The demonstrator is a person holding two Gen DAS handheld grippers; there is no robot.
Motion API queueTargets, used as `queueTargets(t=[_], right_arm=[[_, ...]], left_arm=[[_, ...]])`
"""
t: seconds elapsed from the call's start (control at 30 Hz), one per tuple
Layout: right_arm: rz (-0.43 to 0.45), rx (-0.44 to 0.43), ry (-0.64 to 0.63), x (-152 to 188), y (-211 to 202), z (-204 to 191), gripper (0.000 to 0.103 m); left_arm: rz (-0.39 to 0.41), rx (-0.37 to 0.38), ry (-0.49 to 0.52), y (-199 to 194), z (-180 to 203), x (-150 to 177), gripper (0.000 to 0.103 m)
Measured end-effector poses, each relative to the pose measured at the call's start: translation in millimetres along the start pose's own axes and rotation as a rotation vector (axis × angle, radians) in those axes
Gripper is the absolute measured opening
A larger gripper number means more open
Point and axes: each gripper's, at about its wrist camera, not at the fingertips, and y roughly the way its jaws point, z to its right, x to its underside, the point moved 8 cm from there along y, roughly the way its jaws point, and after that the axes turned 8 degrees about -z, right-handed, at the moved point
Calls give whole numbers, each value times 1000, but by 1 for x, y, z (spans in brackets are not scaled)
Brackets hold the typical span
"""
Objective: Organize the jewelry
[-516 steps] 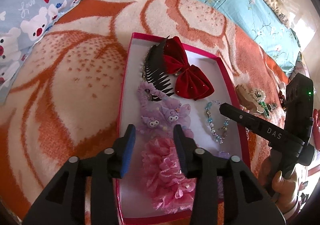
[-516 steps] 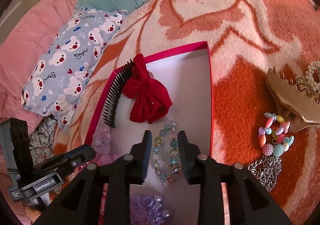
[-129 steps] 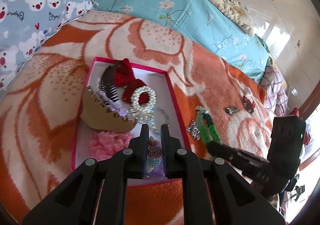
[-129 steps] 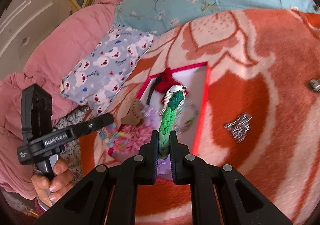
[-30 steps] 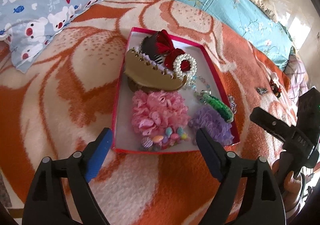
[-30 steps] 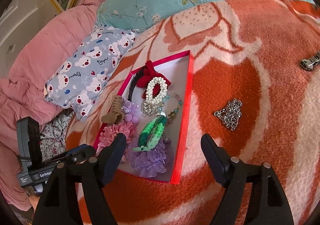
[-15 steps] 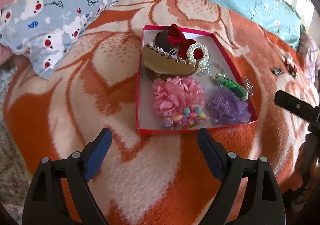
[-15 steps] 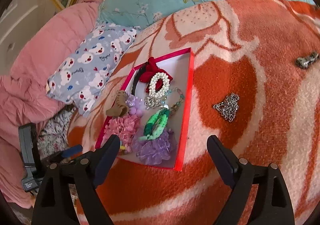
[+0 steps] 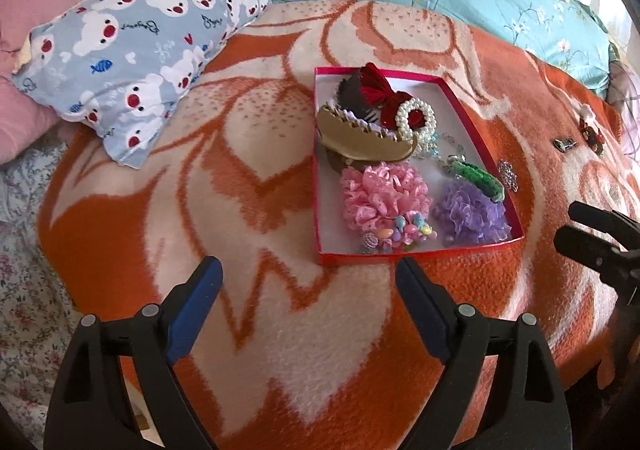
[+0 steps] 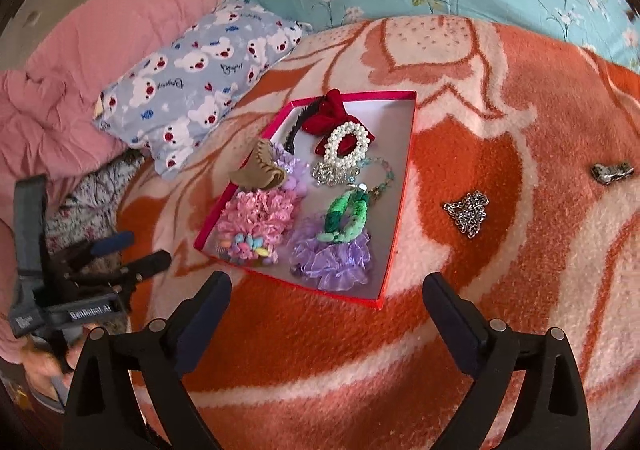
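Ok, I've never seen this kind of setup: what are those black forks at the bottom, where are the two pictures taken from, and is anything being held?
No robot here: a person holds a two-finger claw in each hand, and a fisheye camera on each looks forward along its fingers. The forks at the bottom are those fingers.

The left wrist view shows the left claw, the right wrist view the right claw. Both are wide open and hold nothing.

Both look down at an orange blanket on a bed. On it lies a red box containing a red bow, a pearl bracelet, a tan hair claw clip, pink and purple scrunchies and a green braided band. A silver chain and a small clip lie outside the box, on the blanket.
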Motion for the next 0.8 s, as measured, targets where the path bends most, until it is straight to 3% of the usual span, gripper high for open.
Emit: queueTargets(t=[0.23, 0.33, 0.47, 0.57, 0.8], right_arm=[[-26, 50, -68, -11, -12, -12, 97], [-11, 32, -74, -29, -25, -18, 97], [16, 29, -71, -53, -38, -24, 103], [-1, 63, -80, -58, -30, -25, 103], [-60, 41, -63, -40, 10, -23, 103]], left_arm=[[15, -10, -3, -13, -7, -16, 91], [46, -11, -10, -25, -13, -31, 91], [91, -30, 1, -37, -15, -45, 103], [89, -44, 6, -35, -14, -46, 103], [49, -78, 39, -12, -2, -37, 103]])
